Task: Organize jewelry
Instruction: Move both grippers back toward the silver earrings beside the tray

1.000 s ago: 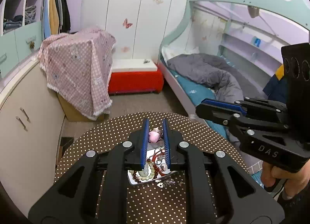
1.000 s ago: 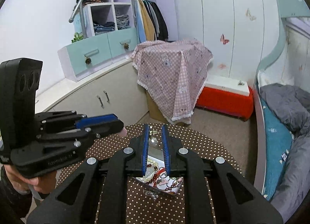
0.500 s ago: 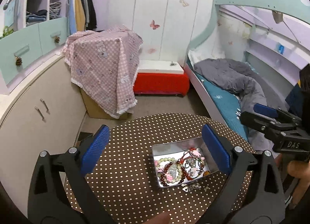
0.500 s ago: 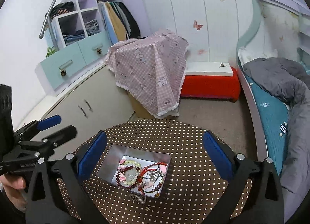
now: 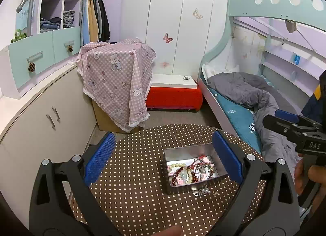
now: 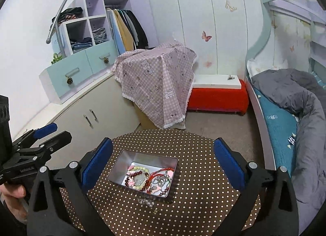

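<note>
A silver tin [image 5: 166,166] stands on the round brown dotted table [image 5: 132,174]. Inside it lies a tangle of bead bracelets and red cords [image 5: 191,171]. One small silver piece [image 5: 201,191] lies on the cloth just in front of the tin. My left gripper [image 5: 163,144] hovers above the table, open and empty, with the tin by its right pad. The right gripper [image 6: 163,162] is open too, above the tin [image 6: 120,166] and its jewelry [image 6: 148,178], with the silver piece [image 6: 145,202] nearer. Each gripper shows in the other's view: the right gripper [image 5: 275,118], the left gripper [image 6: 61,132].
A bunk bed [image 5: 244,97] with a grey duvet runs along the right. Cream cabinets [image 5: 40,125] stand left. Behind the table are a box under a pink checked cloth [image 5: 116,77] and a red bench [image 5: 175,95]. A hand [image 5: 311,176] holds the right gripper.
Both grippers went from shut to wide open. Both views swung sideways, so the tin now sits off-centre in each, and the other gripper has slid toward the frame edge.
</note>
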